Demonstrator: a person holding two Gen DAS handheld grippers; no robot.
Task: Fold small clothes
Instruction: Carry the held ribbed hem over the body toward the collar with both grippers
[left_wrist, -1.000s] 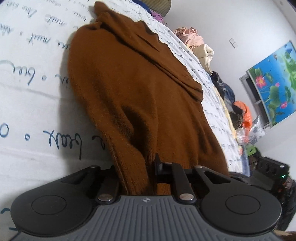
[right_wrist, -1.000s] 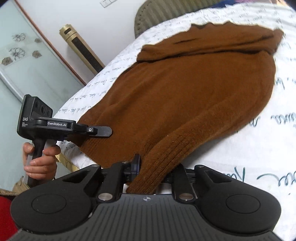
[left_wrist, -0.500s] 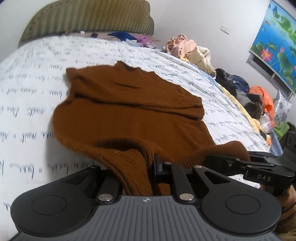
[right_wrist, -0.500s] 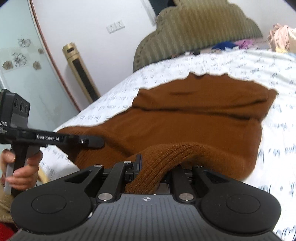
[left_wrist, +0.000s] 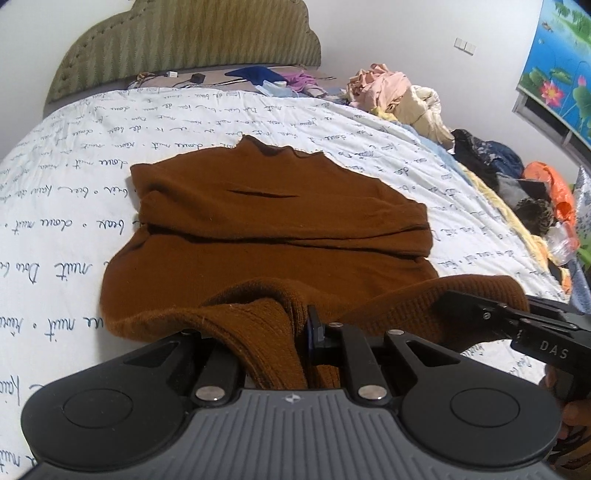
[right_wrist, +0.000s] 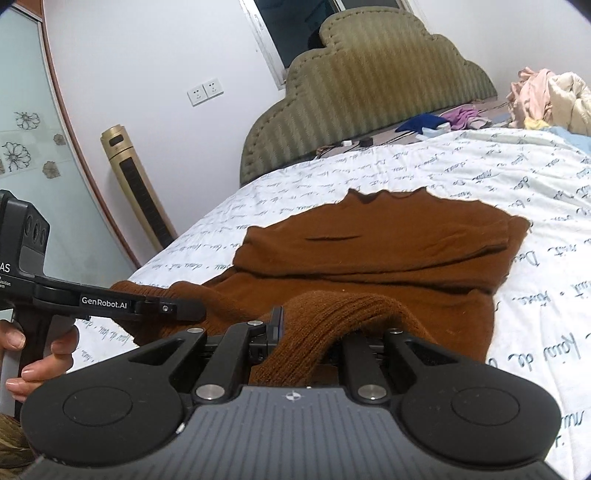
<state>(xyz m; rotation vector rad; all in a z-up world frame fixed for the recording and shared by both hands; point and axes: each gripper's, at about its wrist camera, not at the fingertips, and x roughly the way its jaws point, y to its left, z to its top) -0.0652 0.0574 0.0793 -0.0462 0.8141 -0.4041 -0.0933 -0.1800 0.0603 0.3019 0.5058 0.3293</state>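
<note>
A brown knit sweater lies on the white bed sheet with its sleeves folded across the chest and its neck toward the headboard. My left gripper is shut on the ribbed bottom hem at its left corner. My right gripper is shut on the hem at its right corner. Both hold the hem lifted above the sweater. The right gripper shows in the left wrist view, and the left gripper shows in the right wrist view.
A green padded headboard stands at the far end. Piled clothes and dark garments lie along the bed's right side. A gold tower fan stands by the wall on the left.
Both grippers have lifted the hem and swung it up toward the sweater's neck. The views have levelled from steep tilts to face the headboard.
</note>
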